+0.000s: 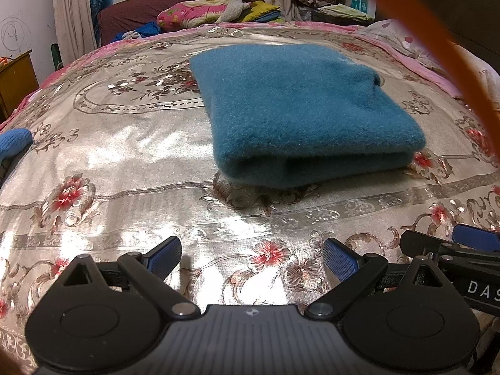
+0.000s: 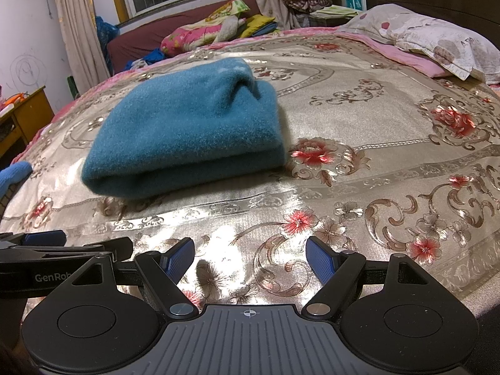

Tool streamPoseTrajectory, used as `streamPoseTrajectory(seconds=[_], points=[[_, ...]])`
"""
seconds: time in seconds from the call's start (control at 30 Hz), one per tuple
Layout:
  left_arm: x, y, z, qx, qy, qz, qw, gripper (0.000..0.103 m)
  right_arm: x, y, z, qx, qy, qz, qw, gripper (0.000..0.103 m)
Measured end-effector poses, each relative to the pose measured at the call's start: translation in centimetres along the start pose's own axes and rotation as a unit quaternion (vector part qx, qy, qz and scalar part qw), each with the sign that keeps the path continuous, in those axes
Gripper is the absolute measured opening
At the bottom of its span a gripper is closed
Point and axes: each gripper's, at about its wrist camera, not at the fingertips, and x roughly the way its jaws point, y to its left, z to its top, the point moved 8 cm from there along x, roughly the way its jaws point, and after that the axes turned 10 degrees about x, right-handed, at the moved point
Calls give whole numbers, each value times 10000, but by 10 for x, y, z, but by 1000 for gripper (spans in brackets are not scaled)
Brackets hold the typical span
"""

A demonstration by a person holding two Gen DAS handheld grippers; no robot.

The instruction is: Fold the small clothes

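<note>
A teal fuzzy garment (image 1: 300,109) lies folded into a thick rectangle on the shiny flowered bedspread (image 1: 125,156); the right wrist view shows the same garment (image 2: 187,131) ahead and to the left. My left gripper (image 1: 253,256) hangs open over bare bedspread, well short of the garment's near fold. My right gripper (image 2: 250,259) is open too, with nothing between its blue pads (image 2: 318,259). The two grippers sit side by side; part of the right one shows at the left wrist view's right edge.
A person's blue-gloved hand (image 1: 14,142) rests at the bed's left edge. A pillow (image 2: 437,43) lies at the far right. Piled bedding (image 2: 218,25) sits on a dark red sofa beyond the bed, a wooden desk (image 2: 25,115) at the left. An orange cable (image 1: 453,72) crosses the left view.
</note>
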Motion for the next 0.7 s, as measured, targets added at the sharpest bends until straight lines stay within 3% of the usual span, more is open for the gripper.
streamPoseTrajectory(seconds=[0.7], points=[[0, 1, 0, 57, 61, 86, 9999, 102, -4, 0, 1, -44, -146, -236, 9996, 80]])
